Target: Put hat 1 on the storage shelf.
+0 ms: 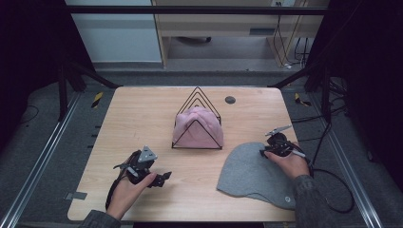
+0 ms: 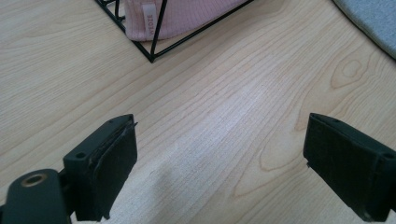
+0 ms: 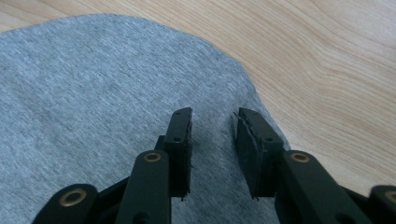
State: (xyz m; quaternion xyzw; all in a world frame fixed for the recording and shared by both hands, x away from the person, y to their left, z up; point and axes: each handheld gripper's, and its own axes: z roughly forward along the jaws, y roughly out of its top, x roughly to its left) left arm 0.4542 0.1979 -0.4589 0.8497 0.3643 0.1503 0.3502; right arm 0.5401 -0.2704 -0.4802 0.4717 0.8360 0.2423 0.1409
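A pink knitted hat sits inside a black wire rack at the table's middle. In the left gripper view the rack's corner and the pink hat's label side lie at the top. A grey hat lies flat at the front right. My left gripper rests low at the front left, jaws wide open over bare wood. My right gripper is at the grey hat's far right edge. Its jaws stand a narrow gap apart over the flat grey cloth.
A small dark round disc is set in the wooden table behind the rack. Cables trail off the right side. The grey hat's edge lies off to the left gripper's upper right.
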